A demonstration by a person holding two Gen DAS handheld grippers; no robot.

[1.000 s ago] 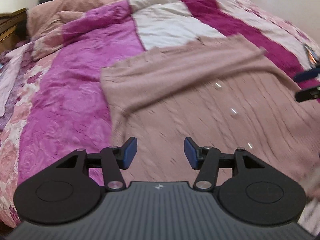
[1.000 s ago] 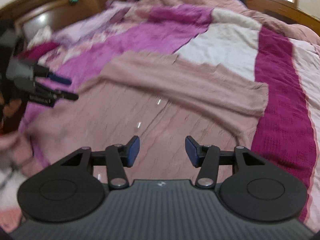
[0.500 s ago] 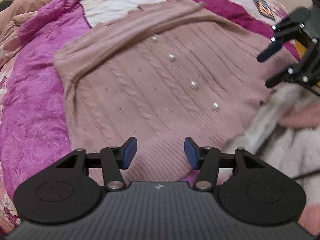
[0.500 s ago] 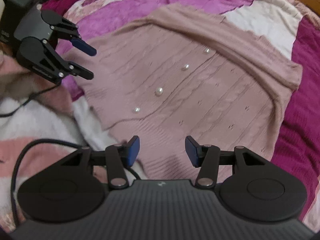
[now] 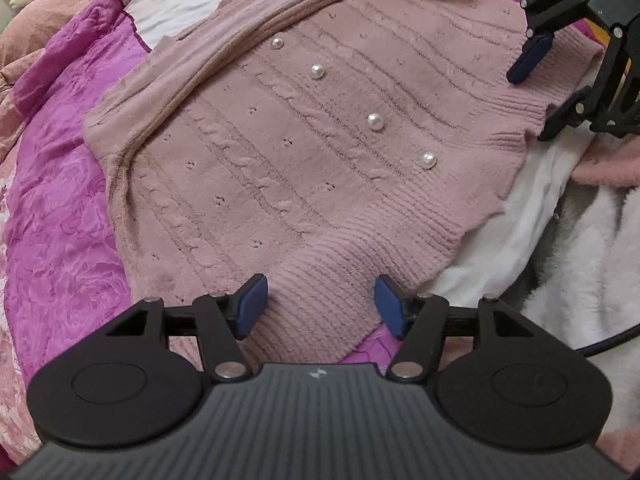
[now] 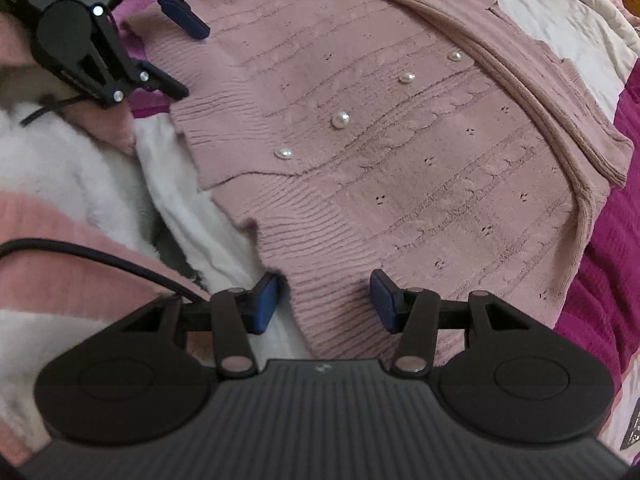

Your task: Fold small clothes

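A pink cardigan lies flat, unfolded, on the bed. Left gripper and right gripper, both spread wide and grasping nothing, straddle its hem; folding appears unstarted.

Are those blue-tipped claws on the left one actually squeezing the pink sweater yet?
Cannot tell. In the left wrist view the left gripper is wide open, the sweater hem lying between its fingers; whether the blue pads brush the knit isn't clear.
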